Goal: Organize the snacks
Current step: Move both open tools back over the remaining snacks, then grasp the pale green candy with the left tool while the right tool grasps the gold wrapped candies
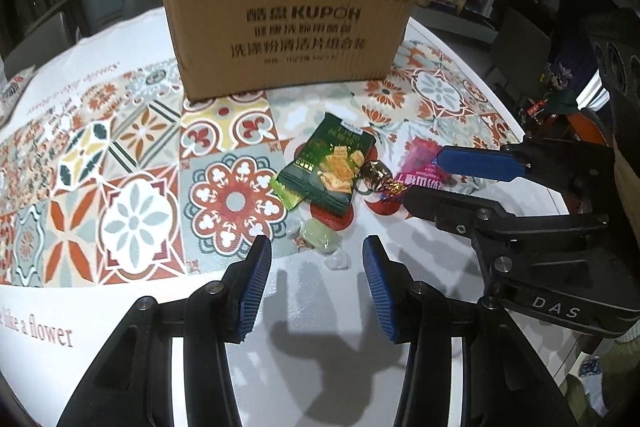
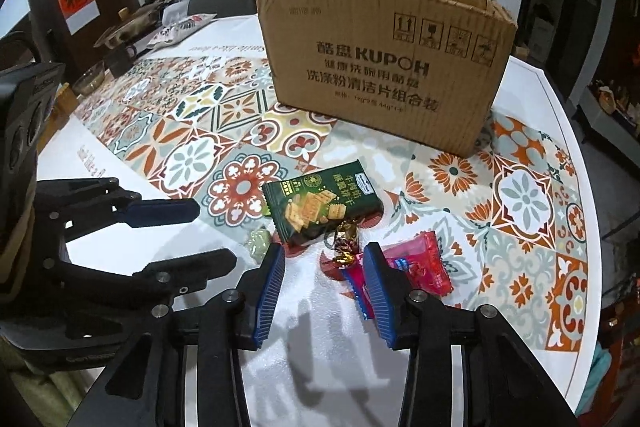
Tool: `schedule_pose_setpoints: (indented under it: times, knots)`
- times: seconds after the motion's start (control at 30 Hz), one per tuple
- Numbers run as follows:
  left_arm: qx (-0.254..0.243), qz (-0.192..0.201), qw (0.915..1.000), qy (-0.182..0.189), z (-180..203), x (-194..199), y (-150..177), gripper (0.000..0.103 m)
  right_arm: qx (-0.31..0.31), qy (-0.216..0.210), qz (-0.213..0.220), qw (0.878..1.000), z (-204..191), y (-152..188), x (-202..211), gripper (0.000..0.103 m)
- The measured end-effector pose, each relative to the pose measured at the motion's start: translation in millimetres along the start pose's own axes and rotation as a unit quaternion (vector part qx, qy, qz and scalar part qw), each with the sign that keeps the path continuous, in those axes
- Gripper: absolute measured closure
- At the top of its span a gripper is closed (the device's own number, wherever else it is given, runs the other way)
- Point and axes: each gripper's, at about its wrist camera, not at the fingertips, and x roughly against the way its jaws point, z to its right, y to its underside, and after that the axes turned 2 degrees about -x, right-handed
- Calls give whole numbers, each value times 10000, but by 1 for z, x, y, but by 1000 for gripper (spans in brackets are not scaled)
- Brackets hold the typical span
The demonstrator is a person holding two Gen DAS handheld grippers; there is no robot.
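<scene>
Left gripper [image 1: 316, 247]: jaws apart, empty, poised over a pale green candy [image 1: 319, 239] lying on the white edge of the patterned tablecloth [image 1: 120, 155]. Just past it, dark green cracker packet [image 1: 326, 169], glossy, crackers printed on the front, long axis slanting from its near end up toward the cardboard box [image 1: 288, 23]. Beside its right edge, gold-wrapped candy [image 2: 346, 231], crinkled foil. Then pink packet [image 2: 424, 261], translucent, flat on the cloth. Right gripper [image 2: 325, 255]: released, nothing between the pads, hanging near the gold candy.
</scene>
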Motion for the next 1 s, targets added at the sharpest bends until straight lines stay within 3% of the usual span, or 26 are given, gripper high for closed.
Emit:
schedule_pose_setpoints:
  times: [0.4, 0.73, 0.93, 1.0]
  knots:
    - [144, -147, 9996, 191, -4, -24, -4, 63, 164, 6, -364, 9992, 5, -8, -28, 69]
    - [215, -245, 9994, 87, -4, -42, -8, 67, 129, 14, -549, 9984, 9, -11, -45, 77]
    - [236, -269, 9993, 53, -3, -48, -9, 75, 59, -34, -626, 9980, 11, -13, -54, 77]
    - [300, -278, 9991, 119, -6, -49, -10, 82, -19, -57, -668, 9978, 11, -14, -58, 77]
